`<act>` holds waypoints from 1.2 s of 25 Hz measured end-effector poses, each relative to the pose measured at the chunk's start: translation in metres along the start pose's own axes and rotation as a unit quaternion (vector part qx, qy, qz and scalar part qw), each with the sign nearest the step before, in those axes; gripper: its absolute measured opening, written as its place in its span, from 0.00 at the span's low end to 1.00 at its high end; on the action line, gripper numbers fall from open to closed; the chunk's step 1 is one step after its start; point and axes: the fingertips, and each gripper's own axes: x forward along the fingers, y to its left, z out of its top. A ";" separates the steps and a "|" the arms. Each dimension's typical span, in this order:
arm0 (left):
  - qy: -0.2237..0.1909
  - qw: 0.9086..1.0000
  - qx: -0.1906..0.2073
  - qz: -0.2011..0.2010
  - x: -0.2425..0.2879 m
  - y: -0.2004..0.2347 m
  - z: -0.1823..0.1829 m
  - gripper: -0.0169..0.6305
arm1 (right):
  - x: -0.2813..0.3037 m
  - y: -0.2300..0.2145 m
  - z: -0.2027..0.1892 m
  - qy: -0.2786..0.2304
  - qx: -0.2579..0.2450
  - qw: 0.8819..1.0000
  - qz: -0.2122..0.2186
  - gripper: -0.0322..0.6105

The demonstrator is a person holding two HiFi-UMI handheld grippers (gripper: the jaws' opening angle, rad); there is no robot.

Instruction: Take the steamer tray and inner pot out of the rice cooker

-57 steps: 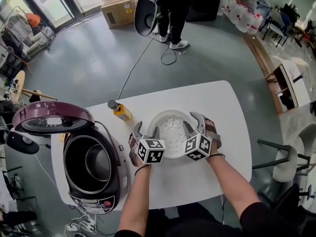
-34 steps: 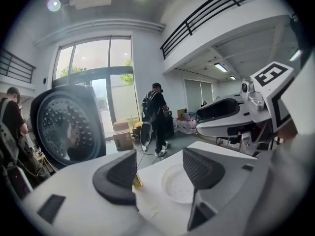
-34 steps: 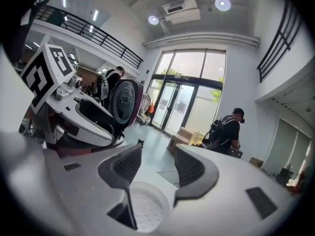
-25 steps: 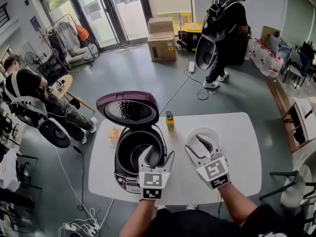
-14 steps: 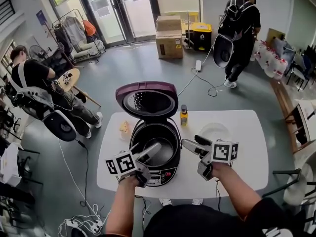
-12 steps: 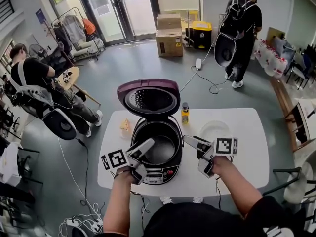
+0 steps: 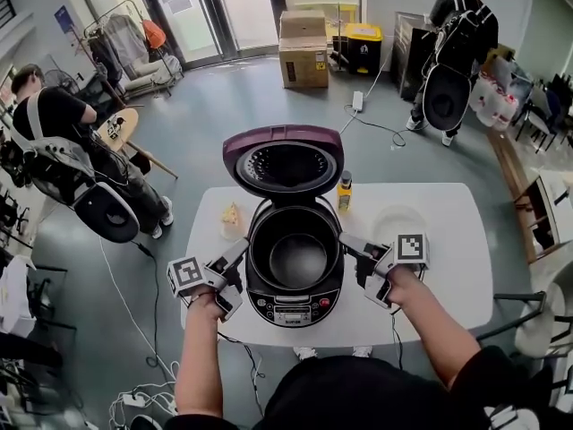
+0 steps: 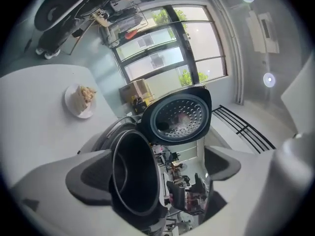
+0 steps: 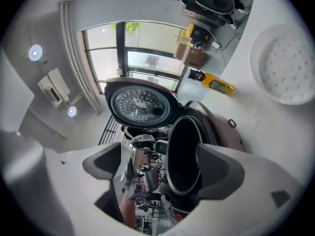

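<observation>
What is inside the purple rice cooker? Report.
Only the dark round inner pot, seemingly empty; the white perforated steamer tray lies outside it. Beneath the pot is covered.

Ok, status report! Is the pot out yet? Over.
Left gripper, right gripper open, either side of the rice cooker. Inner pot inside; steamer tray out on table. Lid up, nothing blocking.

A yellow bottle (image 7: pixel 345 192) stands upright on the white table (image 7: pixel 457 240) near its far edge, and a small plate with food (image 7: pixel 232 219) lies at the left side. Beyond the table, a cardboard box (image 7: pixel 303 50) sits on the grey floor (image 7: pixel 206 106), and a person with a backpack (image 7: pixel 457 43) stands at the right.
</observation>
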 end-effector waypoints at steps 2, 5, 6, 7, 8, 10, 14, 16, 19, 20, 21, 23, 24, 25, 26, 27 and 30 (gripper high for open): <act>0.014 1.000 -0.010 -0.015 0.002 0.003 0.000 0.91 | 0.007 -0.005 -0.008 0.009 0.006 1.000 0.001 0.78; 0.040 0.998 -0.028 -0.026 0.005 0.006 -0.008 0.91 | 0.010 -0.015 -0.016 0.013 0.016 1.000 -0.007 0.78; 0.046 0.998 -0.033 -0.024 0.006 0.008 -0.010 0.91 | 0.010 -0.016 -0.018 0.014 0.019 1.000 -0.009 0.78; 0.051 0.998 -0.038 -0.022 0.007 0.009 -0.011 0.91 | 0.010 -0.017 -0.018 0.015 0.020 1.000 -0.011 0.78; 0.054 0.997 -0.042 -0.021 0.008 0.010 -0.011 0.91 | 0.010 -0.016 -0.018 0.016 0.021 1.000 -0.011 0.78; 0.059 0.997 -0.050 -0.018 0.011 0.012 -0.011 0.91 | 0.008 -0.018 -0.017 0.020 0.023 0.999 -0.013 0.78; 0.065 0.996 -0.068 -0.007 0.010 0.018 -0.013 0.91 | 0.009 -0.026 -0.019 0.020 0.042 0.999 -0.019 0.78; 0.071 0.995 -0.073 -0.007 0.011 0.020 -0.011 0.90 | 0.014 -0.028 -0.019 0.019 0.057 0.998 -0.015 0.77; 0.085 0.994 -0.070 -0.009 0.016 0.022 -0.013 0.90 | 0.019 -0.030 -0.016 0.019 0.062 0.998 -0.013 0.77; 0.091 0.994 -0.067 -0.009 0.018 0.023 -0.015 0.90 | 0.021 -0.031 -0.016 0.021 0.062 0.998 -0.011 0.78; 0.097 0.993 -0.065 -0.009 0.020 0.024 -0.017 0.88 | 0.023 -0.032 -0.017 0.025 0.063 0.998 -0.009 0.77; 0.111 0.992 -0.061 -0.007 0.022 0.024 -0.020 0.87 | 0.029 -0.030 -0.021 0.034 0.058 0.998 -0.009 0.77; 0.118 0.991 -0.059 -0.004 0.022 0.024 -0.021 0.86 | 0.031 -0.029 -0.022 0.037 0.053 0.998 -0.012 0.77; 0.126 0.990 -0.056 0.000 0.023 0.024 -0.021 0.85 | 0.032 -0.029 -0.023 0.040 0.049 0.998 -0.016 0.77; 0.133 0.990 -0.052 0.005 0.023 0.025 -0.022 0.85 | 0.032 -0.029 -0.023 0.043 0.045 0.998 -0.019 0.77; 0.140 0.989 -0.049 0.008 0.024 0.026 -0.022 0.82 | 0.031 -0.030 -0.023 0.045 0.041 0.998 -0.020 0.77; 0.157 0.987 -0.030 0.027 0.023 0.035 -0.022 0.71 | 0.029 -0.038 -0.021 0.052 0.029 0.998 -0.029 0.69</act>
